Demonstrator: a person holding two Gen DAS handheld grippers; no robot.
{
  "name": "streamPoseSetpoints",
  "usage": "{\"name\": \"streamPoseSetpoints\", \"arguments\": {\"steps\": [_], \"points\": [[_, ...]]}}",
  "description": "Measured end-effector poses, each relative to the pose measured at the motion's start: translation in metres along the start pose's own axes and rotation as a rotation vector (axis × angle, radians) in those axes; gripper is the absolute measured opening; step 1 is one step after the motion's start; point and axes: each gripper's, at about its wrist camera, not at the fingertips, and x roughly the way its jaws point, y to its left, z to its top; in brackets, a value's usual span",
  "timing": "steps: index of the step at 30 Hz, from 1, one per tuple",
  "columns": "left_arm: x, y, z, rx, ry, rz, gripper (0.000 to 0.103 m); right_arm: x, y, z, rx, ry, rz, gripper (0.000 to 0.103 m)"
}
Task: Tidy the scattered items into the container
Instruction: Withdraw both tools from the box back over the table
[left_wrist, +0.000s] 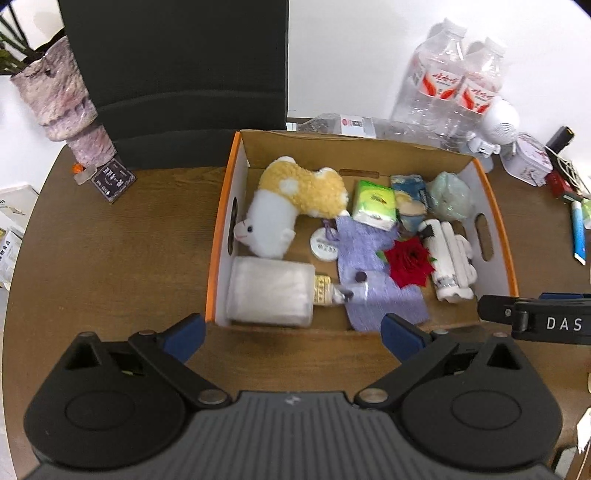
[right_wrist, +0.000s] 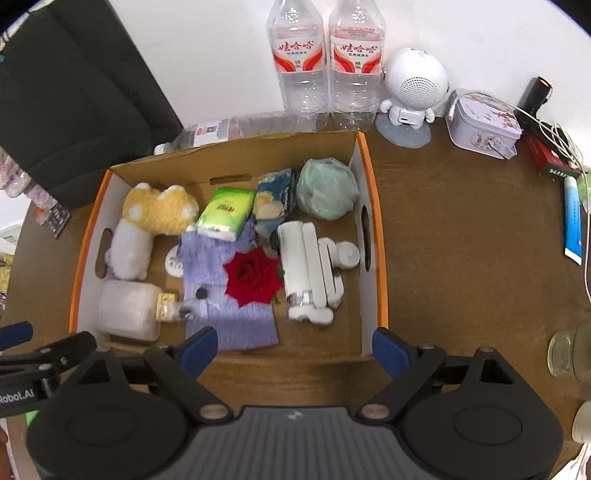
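An orange-rimmed cardboard box (left_wrist: 221, 206) (right_wrist: 378, 236) sits on the brown table. It holds a yellow-and-white plush toy (left_wrist: 291, 206) (right_wrist: 147, 221), a frosted plastic bottle (left_wrist: 269, 291) (right_wrist: 129, 308), a purple cloth (left_wrist: 373, 277) (right_wrist: 229, 314), a red rose (left_wrist: 410, 262) (right_wrist: 255, 277), a green tissue pack (left_wrist: 375, 203) (right_wrist: 225, 214), a white folded device (left_wrist: 450, 258) (right_wrist: 310, 273) and a pale green bag (left_wrist: 448, 197) (right_wrist: 327, 188). My left gripper (left_wrist: 291, 332) is open and empty at the box's near wall. My right gripper (right_wrist: 295, 347) is open and empty there too.
Two water bottles (right_wrist: 327, 59), a lying bottle (right_wrist: 236, 127), a white robot speaker (right_wrist: 413, 88), a tin (right_wrist: 484, 123) and cables stand behind and right of the box. A blue tube (right_wrist: 572, 221) lies far right, a glass jar (right_wrist: 570, 350) near right. A vase (left_wrist: 62, 99) and black chair (left_wrist: 177, 74) are at left.
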Motion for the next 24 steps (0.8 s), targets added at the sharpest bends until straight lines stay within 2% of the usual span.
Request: {"name": "streamPoseSetpoints", "arguments": {"steps": [7, 11, 14, 17, 20, 24], "points": [[-0.039, -0.002, -0.026, 0.016, -0.07, -0.033, 0.103, -0.035, 0.004, -0.032, -0.014, -0.059, 0.034, 0.091], [-0.066, -0.005, -0.057, 0.038, -0.203, -0.055, 0.103, -0.059, 0.009, -0.055, -0.03, -0.134, 0.074, 0.091], [-0.077, -0.01, -0.085, 0.054, -0.296, 0.001, 0.103, -0.071, 0.016, -0.076, -0.057, -0.195, 0.08, 0.091], [-0.089, -0.014, -0.117, 0.074, -0.431, 0.04, 0.103, -0.083, 0.02, -0.101, -0.076, -0.29, 0.086, 0.091], [-0.094, -0.012, -0.15, 0.078, -0.558, 0.008, 0.103, -0.088, 0.02, -0.13, -0.086, -0.401, 0.083, 0.093], [-0.083, -0.006, -0.2, 0.066, -0.66, -0.047, 0.103, -0.076, 0.012, -0.173, -0.076, -0.512, 0.053, 0.093]]}}
